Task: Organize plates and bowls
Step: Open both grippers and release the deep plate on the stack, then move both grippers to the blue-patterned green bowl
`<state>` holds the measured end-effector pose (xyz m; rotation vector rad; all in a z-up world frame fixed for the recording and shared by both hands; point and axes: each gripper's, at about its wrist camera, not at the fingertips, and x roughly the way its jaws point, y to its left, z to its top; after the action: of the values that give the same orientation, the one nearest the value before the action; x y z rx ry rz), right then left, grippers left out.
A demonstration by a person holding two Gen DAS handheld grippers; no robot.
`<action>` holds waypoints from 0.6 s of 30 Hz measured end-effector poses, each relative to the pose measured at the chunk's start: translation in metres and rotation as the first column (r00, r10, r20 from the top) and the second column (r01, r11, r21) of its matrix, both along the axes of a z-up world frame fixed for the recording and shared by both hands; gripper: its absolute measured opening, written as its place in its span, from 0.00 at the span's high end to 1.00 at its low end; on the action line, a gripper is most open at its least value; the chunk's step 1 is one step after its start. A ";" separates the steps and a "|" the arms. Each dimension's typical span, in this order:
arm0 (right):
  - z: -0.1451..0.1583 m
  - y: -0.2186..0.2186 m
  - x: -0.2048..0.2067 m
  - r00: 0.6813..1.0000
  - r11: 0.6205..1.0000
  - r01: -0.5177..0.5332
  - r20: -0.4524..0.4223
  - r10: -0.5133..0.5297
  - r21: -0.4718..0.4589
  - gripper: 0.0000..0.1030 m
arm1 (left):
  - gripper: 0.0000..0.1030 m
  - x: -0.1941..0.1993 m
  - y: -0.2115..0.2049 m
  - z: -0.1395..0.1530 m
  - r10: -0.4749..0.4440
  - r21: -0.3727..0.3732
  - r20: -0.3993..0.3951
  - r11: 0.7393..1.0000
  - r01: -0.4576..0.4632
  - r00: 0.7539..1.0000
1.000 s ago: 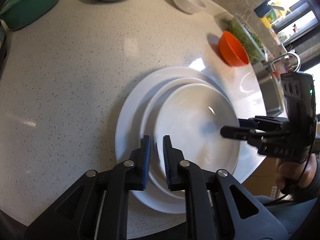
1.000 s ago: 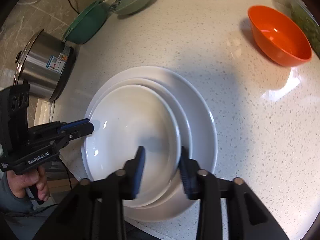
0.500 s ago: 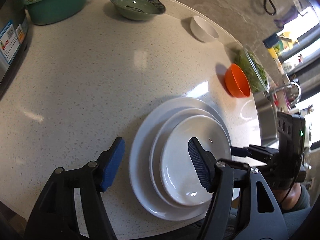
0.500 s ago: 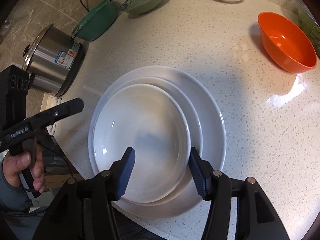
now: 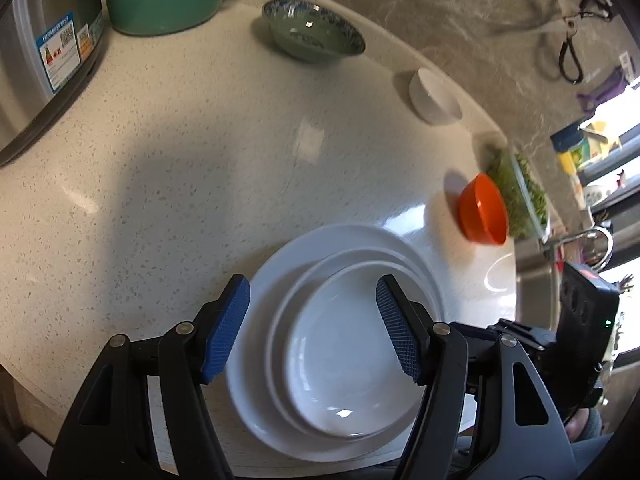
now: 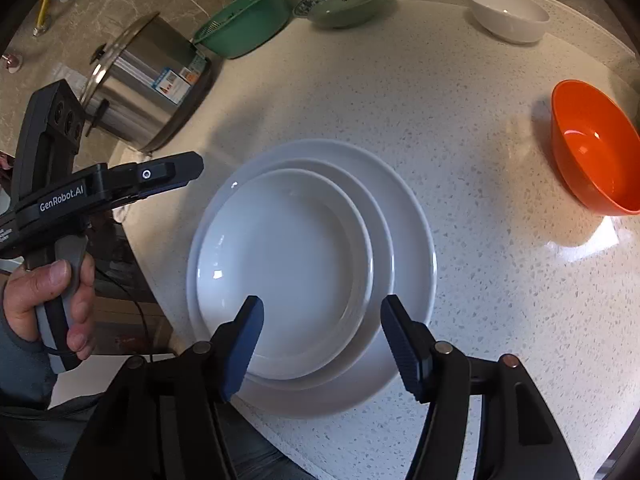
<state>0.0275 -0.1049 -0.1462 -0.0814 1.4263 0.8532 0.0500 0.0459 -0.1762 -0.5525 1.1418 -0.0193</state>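
The three white plates (image 6: 404, 240) sit nested near the counter (image 6: 460, 128) edge. Both the left gripper (image 5: 312, 328) and right gripper (image 6: 320, 340) hover above them, jaws just opened, empty. Next, gather the orange bowl (image 6: 592, 152) gently by its rim.

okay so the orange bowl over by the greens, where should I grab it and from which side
Probably take the orange bowl by its rim, one finger inside and one outside the wall. It sits upright with its mouth open and nothing in it. Come from above on the side facing the stack of white plates: bare counter lies there, while the container of greens crowds the far side.
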 end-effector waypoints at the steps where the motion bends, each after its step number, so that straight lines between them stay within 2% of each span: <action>1: 0.003 -0.004 0.004 1.000 1.000 0.006 -0.011 -0.006 0.023 0.38 | 0.37 0.002 0.001 0.005 0.002 -0.018 0.013 1.000 -0.002 1.000; 2: 0.007 -0.009 0.011 0.999 0.998 0.022 -0.025 -0.021 0.058 0.38 | 0.30 0.004 0.002 0.009 0.004 -0.030 0.018 1.000 -0.003 1.000; 3: 0.011 -0.013 0.019 0.998 0.994 0.041 -0.043 -0.037 0.096 0.38 | 0.27 0.008 0.004 0.014 0.007 -0.040 0.031 0.999 -0.005 0.999; 5: 0.022 -0.023 0.042 0.993 0.977 0.099 -0.079 -0.085 0.187 0.38 | 0.27 0.022 0.012 0.027 0.011 -0.044 0.066 0.999 -0.008 0.998; 8: 0.043 -0.040 0.091 0.974 0.929 0.220 -0.116 -0.193 0.299 0.37 | 0.26 0.057 0.035 0.045 0.029 -0.032 0.117 0.999 -0.025 0.993; 11: 0.059 -0.041 0.139 0.947 0.877 0.320 -0.103 -0.304 0.358 0.36 | 0.24 0.109 0.058 0.055 0.022 0.006 0.168 1.000 -0.024 0.985; 14: 0.067 -0.025 0.185 0.916 0.833 0.395 -0.098 -0.389 0.387 0.36 | 0.24 0.159 0.080 0.044 0.009 0.018 0.170 1.000 -0.012 0.985; 16: 0.063 -0.006 0.211 0.901 0.821 0.430 -0.121 -0.416 0.377 0.36 | 0.24 0.186 0.095 0.030 0.021 0.016 0.149 1.000 -0.023 0.989; 18: 0.056 0.020 0.235 0.901 0.825 0.431 -0.123 -0.416 0.366 0.36 | 0.26 0.208 0.109 0.015 0.047 0.009 0.113 0.999 -0.049 0.992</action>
<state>0.2629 -0.0845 -0.0904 0.5418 1.2182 0.7461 0.2582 0.1550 -0.1610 -0.5617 1.0176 -0.0023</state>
